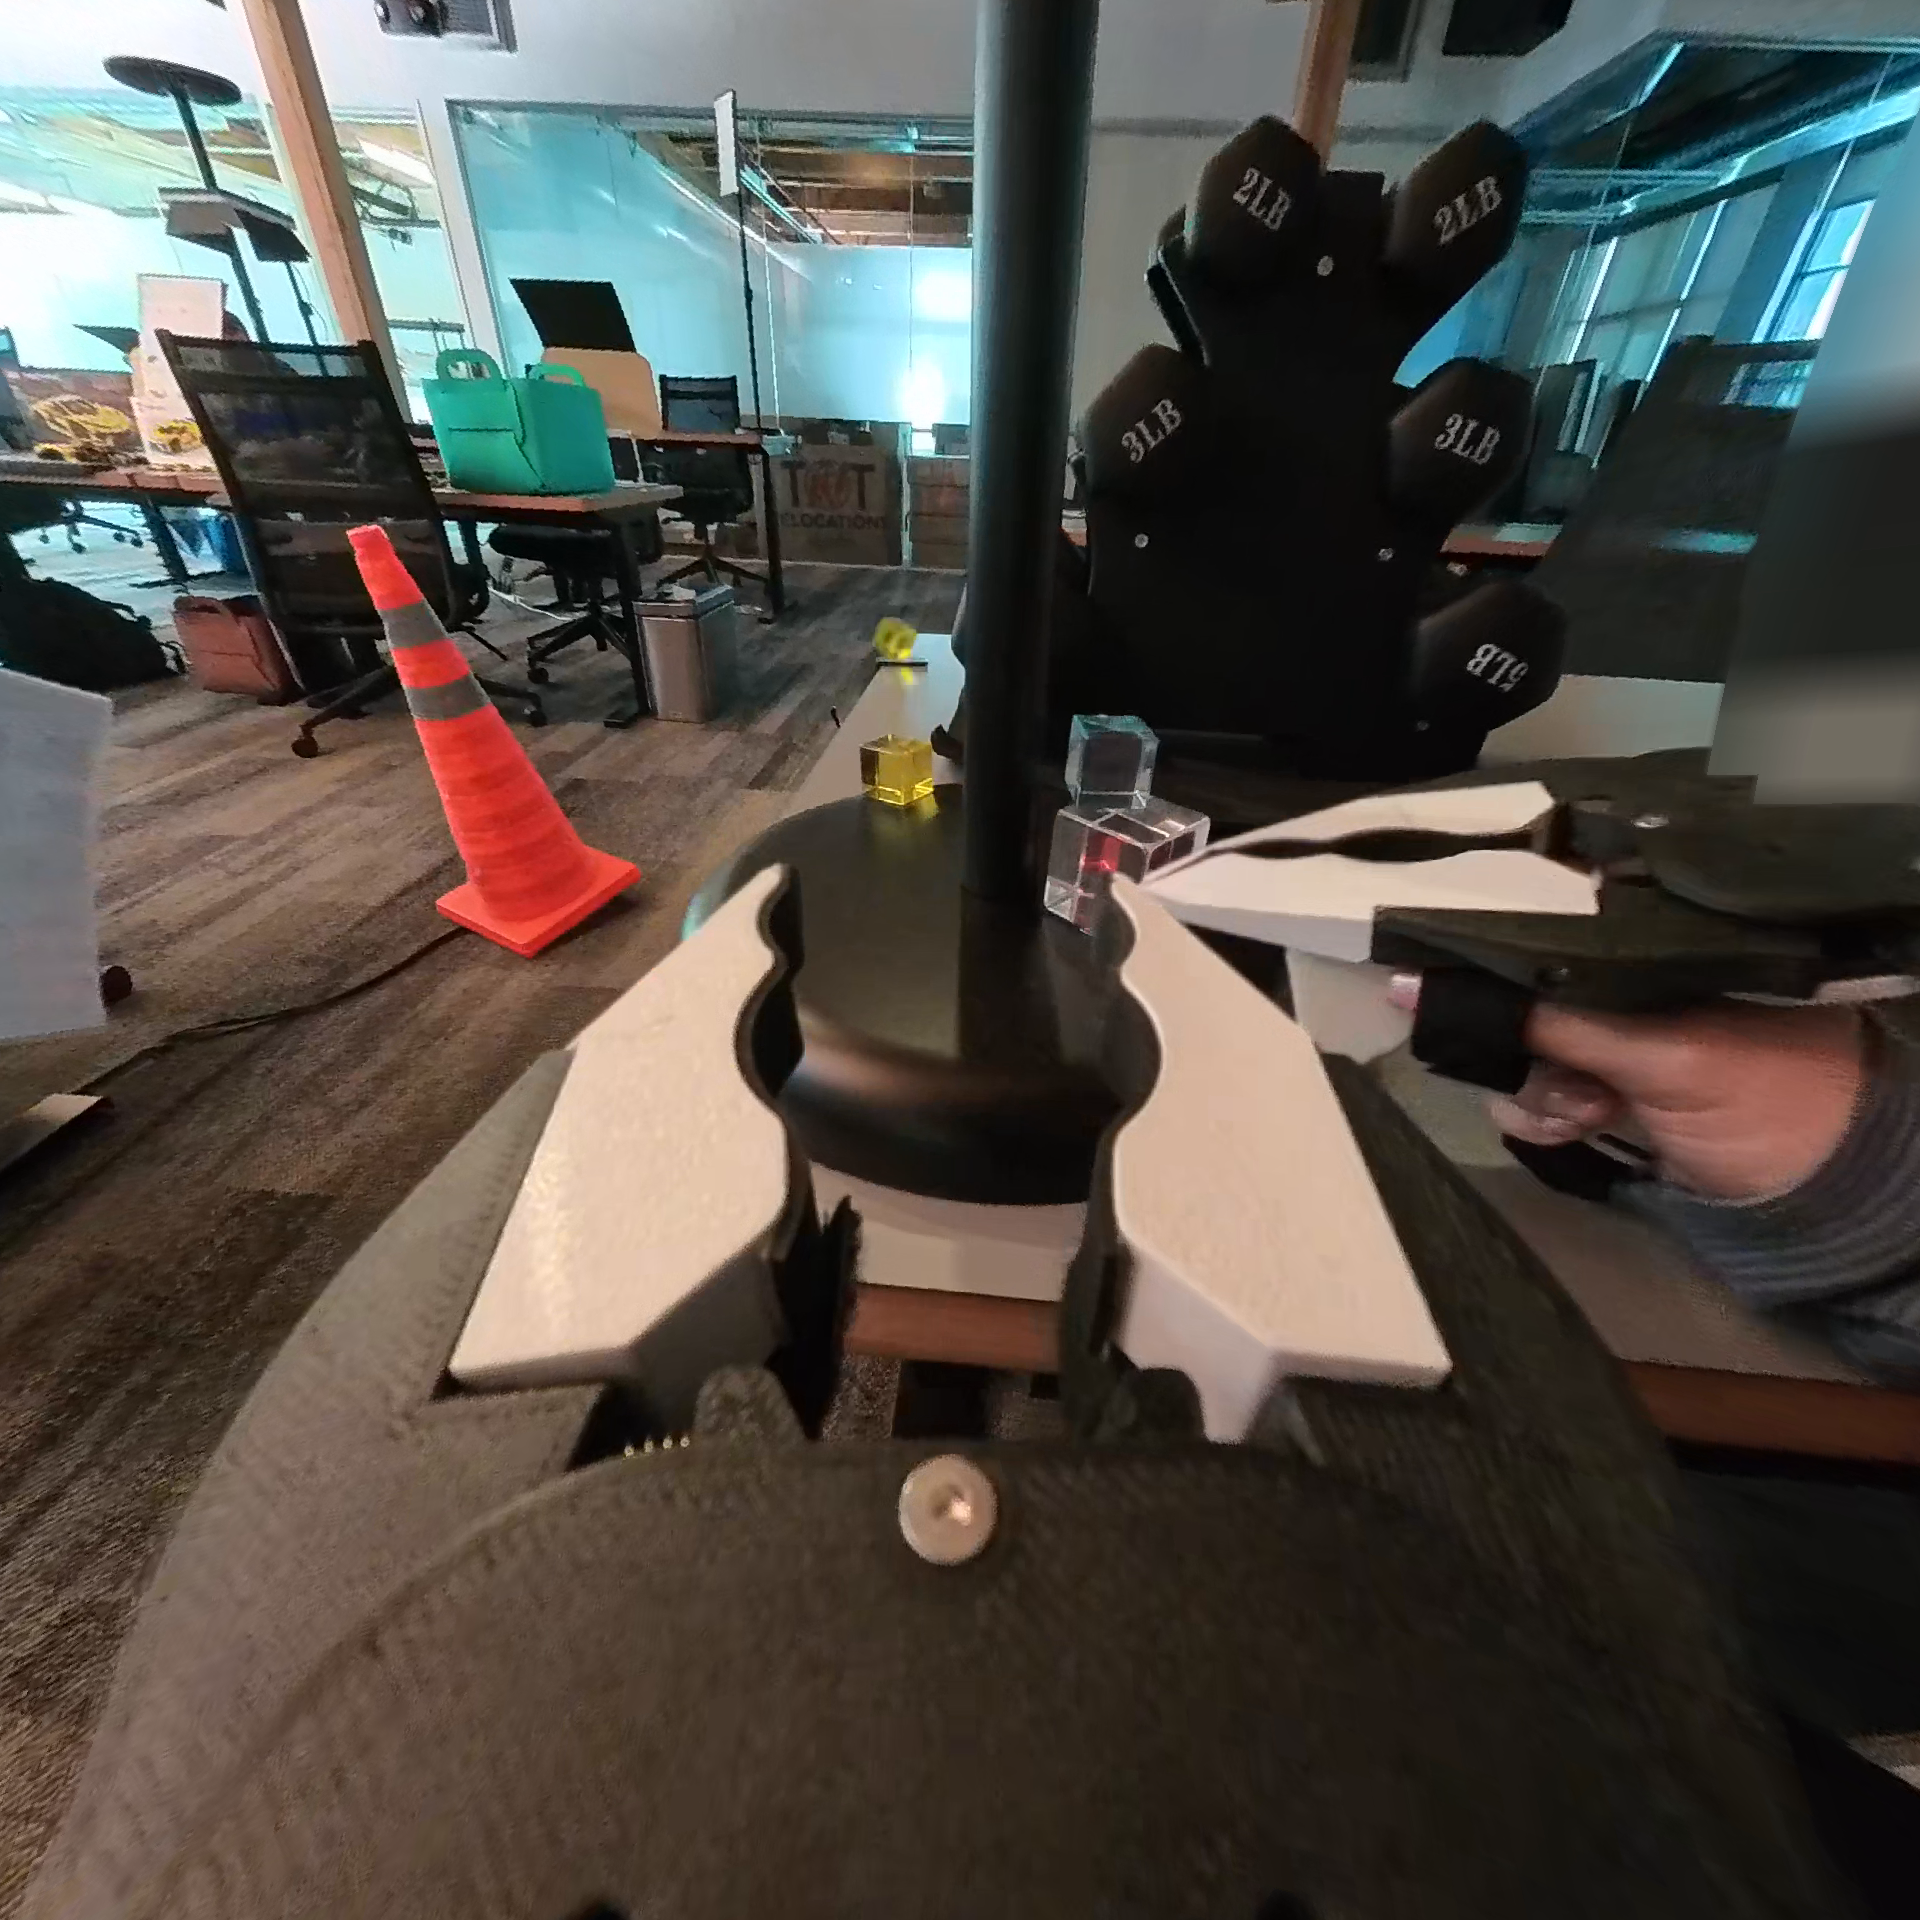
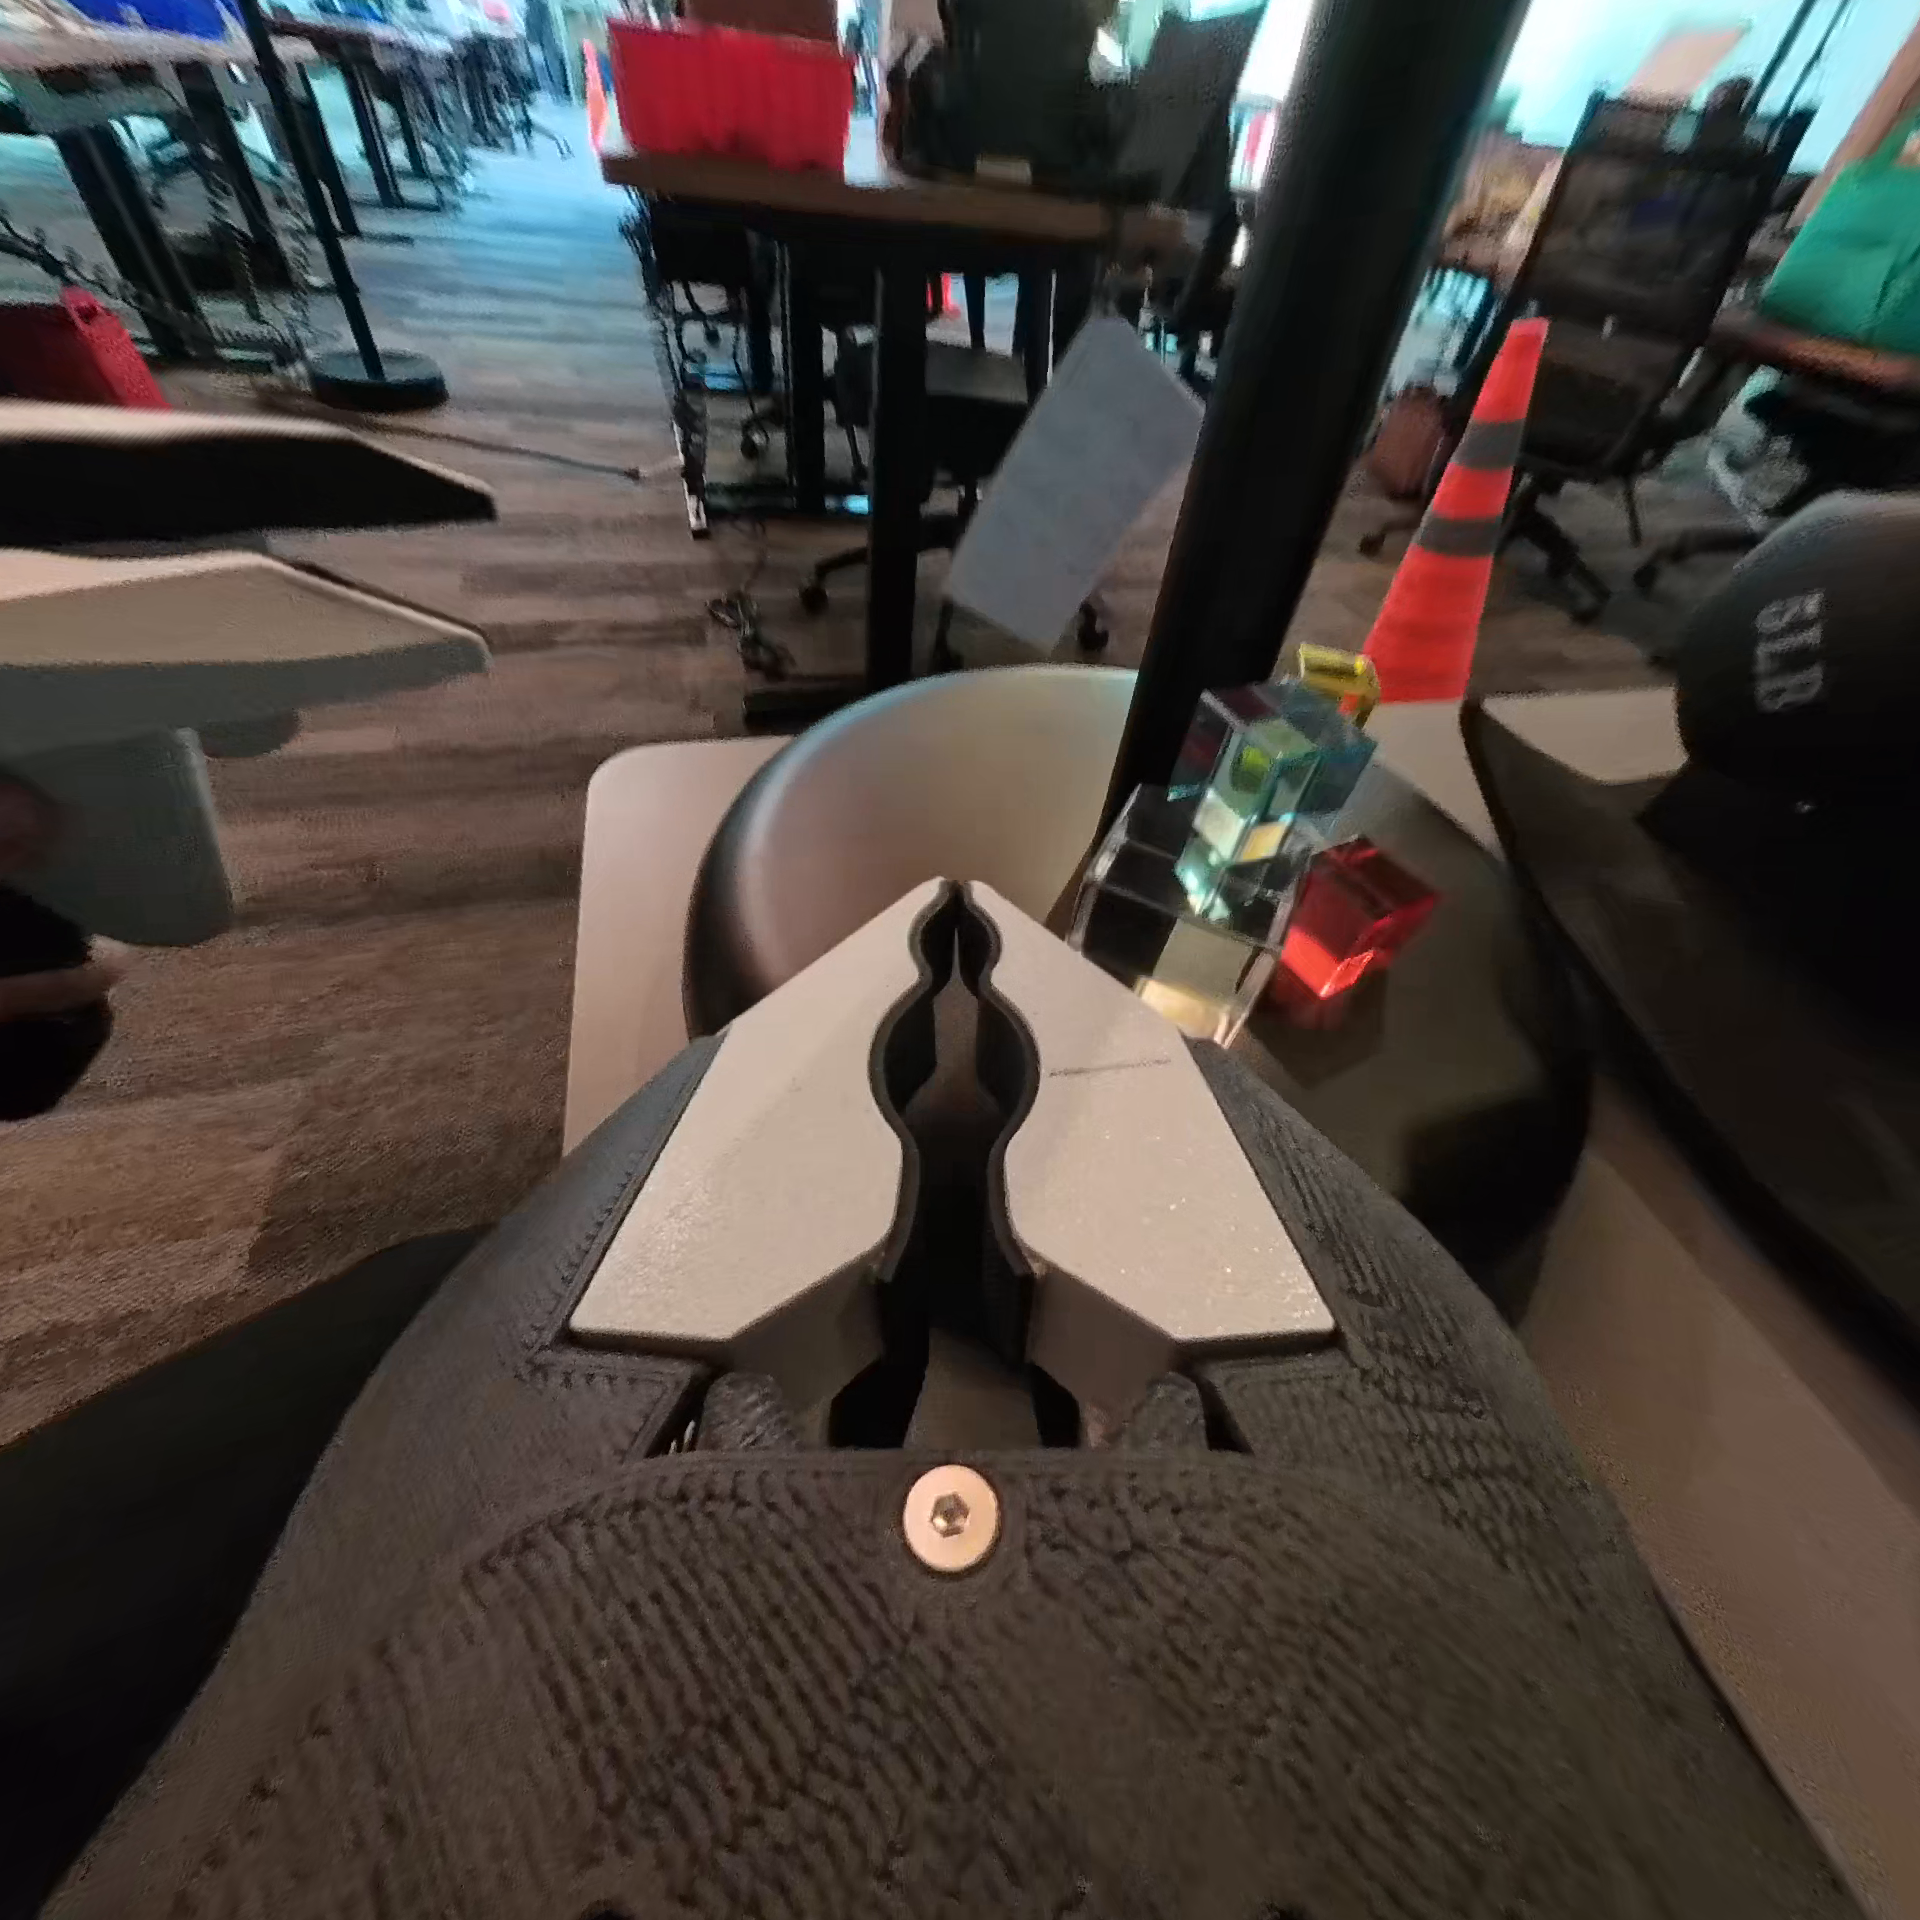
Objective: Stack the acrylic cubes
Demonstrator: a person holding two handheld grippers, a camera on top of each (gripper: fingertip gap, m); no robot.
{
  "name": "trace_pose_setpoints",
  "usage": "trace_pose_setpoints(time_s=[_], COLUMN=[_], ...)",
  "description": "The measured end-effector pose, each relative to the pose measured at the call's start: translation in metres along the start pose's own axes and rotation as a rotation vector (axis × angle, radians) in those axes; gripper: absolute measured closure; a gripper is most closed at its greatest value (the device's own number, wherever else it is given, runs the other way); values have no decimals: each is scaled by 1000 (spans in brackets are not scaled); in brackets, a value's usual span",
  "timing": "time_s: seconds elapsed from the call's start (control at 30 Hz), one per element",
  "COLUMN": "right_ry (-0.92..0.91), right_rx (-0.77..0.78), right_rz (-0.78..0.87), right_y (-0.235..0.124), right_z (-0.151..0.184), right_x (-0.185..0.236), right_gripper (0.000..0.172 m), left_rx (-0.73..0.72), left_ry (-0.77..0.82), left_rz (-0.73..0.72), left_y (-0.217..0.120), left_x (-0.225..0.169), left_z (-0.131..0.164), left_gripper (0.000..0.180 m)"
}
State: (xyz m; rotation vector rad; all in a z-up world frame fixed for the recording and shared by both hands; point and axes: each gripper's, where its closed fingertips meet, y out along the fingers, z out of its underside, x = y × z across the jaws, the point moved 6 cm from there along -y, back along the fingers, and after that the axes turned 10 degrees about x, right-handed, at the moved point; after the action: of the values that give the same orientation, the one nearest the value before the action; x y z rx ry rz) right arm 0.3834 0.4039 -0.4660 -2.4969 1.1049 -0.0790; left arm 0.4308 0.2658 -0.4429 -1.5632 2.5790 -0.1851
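Cubes: clear glassy cube (image 1: 1127, 868) with pale blue cube (image 1: 1112, 762) stacked on it, on round black stand base (image 1: 883, 935); probably slick, chippable, grab flat sides.
Left view: left gripper (image 1: 951, 904) spread apart, empty, straddling the base.
Right view: right gripper (image 2: 956, 888) pinched together, empty, just beside the cubes.

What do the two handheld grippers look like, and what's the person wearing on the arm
Both the left gripper and the right gripper have a textured black printed body with a silver screw, and two white wedge-shaped fingers with wavy black inner pads. The right one has a black handle. The sleeve is grey-blue striped knit.
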Motion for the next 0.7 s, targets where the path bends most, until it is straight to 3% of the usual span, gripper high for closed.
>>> trace_pose_setpoints(time_s=[0.23,0.3,0.57,0.7], right_ry=[-155,-185,-159,-113], right_rx=[-400,-453,-493,-300], right_rz=[195,224,309,211], right_y=[-47,-59,-108,-130], right_z=[-15,-14,1,19], right_x=[-13,-19,-52,-70], right_gripper=[172,172,172,145], left_rx=[0,-2,12,18], left_ry=[-54,-65,-89,-102], left_rz=[46,53,86,88], left_y=[4,3,1,-1], left_x=[-3,-3,-7,-6], left_z=[4,5,11,13], left_gripper=[125,125,125,125])
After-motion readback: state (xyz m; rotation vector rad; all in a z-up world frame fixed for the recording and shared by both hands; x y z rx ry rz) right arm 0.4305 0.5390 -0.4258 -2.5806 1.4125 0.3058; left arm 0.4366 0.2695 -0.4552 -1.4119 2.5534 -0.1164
